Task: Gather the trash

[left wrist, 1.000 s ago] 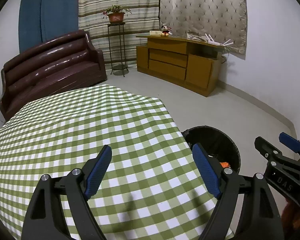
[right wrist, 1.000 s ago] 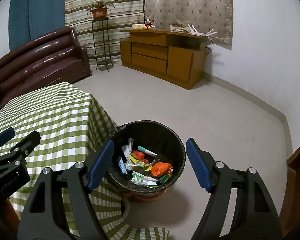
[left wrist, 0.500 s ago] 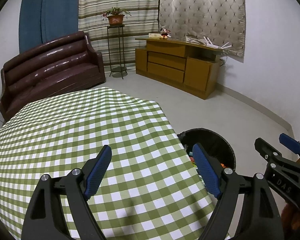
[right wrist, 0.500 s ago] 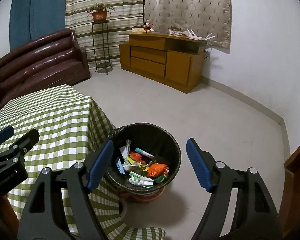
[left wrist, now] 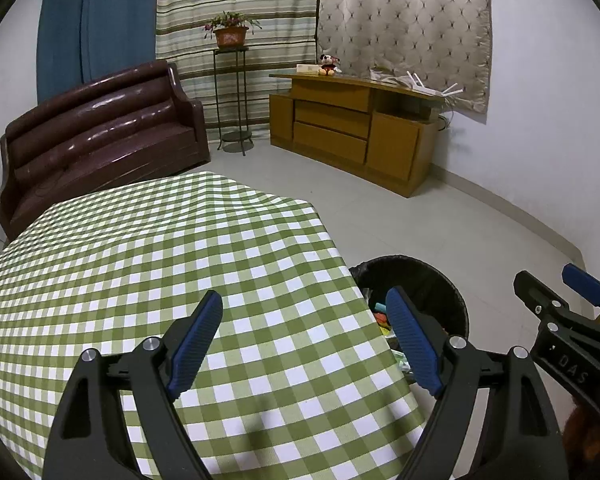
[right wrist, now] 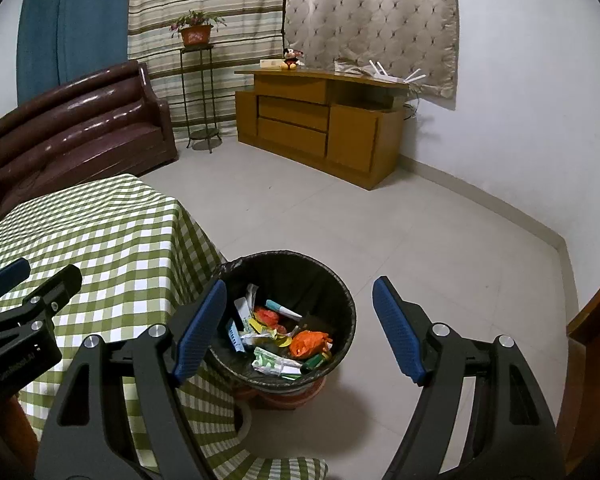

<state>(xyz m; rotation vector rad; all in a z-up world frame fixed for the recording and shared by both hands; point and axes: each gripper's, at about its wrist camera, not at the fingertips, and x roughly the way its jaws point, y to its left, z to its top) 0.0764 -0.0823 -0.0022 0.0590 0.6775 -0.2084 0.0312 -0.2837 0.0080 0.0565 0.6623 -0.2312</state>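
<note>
Now both views sit a little higher and farther back than a second ago: more of the floor and of the room shows, and the bin looks smaller. From the left wrist view, the left gripper hangs above the near right part of the table, which wears a green-and-white checked cloth; its blue-padded fingers stand wide apart with nothing between them, as they did a second ago. More of the trash bin shows past the table's right edge than before, and it stands on the floor just beside that edge.

From the right wrist view, the right gripper hangs above the trash bin, its fingers spread wide and empty, unchanged in opening. Inside the black liner lies the trash: an orange crumpled wrapper, a teal-and-white tube, green-printed paper and other scraps, lying as they did earlier. The bin touches the hanging cloth at the table's right corner.

Beyond, a brown sofa stands by the far wall.
</note>
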